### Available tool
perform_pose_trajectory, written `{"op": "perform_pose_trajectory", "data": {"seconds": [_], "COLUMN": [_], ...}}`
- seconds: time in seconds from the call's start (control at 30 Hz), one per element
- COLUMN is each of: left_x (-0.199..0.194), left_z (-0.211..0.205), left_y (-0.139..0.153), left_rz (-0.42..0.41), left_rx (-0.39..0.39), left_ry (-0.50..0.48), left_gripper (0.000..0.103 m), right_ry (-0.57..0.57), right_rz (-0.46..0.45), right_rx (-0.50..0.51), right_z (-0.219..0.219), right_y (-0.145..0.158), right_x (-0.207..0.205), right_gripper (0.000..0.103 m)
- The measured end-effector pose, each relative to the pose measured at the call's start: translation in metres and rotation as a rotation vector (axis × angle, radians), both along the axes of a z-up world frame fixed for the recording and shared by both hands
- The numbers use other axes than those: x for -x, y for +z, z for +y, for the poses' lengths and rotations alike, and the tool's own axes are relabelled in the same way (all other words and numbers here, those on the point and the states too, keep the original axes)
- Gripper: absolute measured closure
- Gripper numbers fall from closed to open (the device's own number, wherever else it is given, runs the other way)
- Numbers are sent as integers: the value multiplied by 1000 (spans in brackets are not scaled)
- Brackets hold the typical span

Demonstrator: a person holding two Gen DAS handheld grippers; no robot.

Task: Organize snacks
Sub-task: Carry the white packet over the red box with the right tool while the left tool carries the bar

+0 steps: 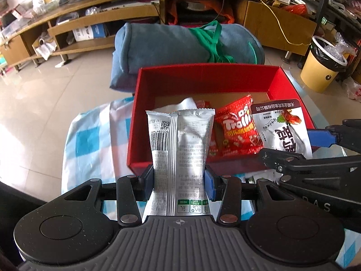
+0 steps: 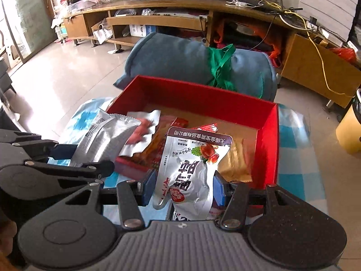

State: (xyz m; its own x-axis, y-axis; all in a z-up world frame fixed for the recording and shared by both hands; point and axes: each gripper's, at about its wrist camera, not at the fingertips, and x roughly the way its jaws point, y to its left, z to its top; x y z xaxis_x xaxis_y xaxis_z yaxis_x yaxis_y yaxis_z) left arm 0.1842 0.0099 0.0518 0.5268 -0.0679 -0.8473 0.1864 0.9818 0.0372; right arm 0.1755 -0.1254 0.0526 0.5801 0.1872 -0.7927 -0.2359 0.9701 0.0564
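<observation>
Stock: tall silver foil snack packet (image 1: 180, 149) pinched in left tool (image 1: 179, 180); white crab-print pouch (image 2: 187, 174) pinched in right tool (image 2: 185, 190), both over red cardboard box (image 1: 203, 76). Risk: slick foil slipping, landing outside.

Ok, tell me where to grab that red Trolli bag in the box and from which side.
Grip the crimped top edge of the red Trolli bag, coming from above. It leans against the red box wall with that flat seam uppermost, while held packets flank it. Both tongs are full, so one must release first.
</observation>
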Motion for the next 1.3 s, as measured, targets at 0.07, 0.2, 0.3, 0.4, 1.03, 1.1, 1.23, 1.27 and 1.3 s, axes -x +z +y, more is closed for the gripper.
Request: {"op": "perform_pose_trajectory", "data": {"seconds": [0.07, 0.2, 0.3, 0.4, 1.03, 1.1, 1.23, 1.27, 1.3], "left_x": [-3, -8, -12, -17, -48, -50, -57, -58, -60], "left_z": [-3, -7, -10, -12, -22, -23, -24, -24, -24], "left_y": [2, 5, 6, 7, 4, 3, -3, -5, -6], "left_rz": [-6, -17, -26, -32, -50, -48, -38, -34, -31], "left_rx": [0, -2, -11, -16, -44, -44, -53, -53, -53], "left_ry": [-1, -2, 0, 3, 22, 25, 33, 36, 39], "left_gripper": [51, 51, 51, 51, 52, 53, 53, 53, 53], "right_ry": [-7, -20, -27, -33, -67, -70, -71, -72, -73], "right_rz": [-5, -13, -17, -20, -21, -15, -1, 2, 4], "right_rx": [-4, -8, -9, -11, -19, -22, -20, -19, -19], "right_z": [-2, -7, -8, -10, -18, -19, -19, -18, -19], "right_y": [1, 4, 5, 5, 0, -2, -8, -10, -12], "right_x": [-3, -7, -12, -17, -53, -56, -64, -66, -68], "right_gripper": [56, 56, 56, 56, 56, 56, 56, 56, 56]}}
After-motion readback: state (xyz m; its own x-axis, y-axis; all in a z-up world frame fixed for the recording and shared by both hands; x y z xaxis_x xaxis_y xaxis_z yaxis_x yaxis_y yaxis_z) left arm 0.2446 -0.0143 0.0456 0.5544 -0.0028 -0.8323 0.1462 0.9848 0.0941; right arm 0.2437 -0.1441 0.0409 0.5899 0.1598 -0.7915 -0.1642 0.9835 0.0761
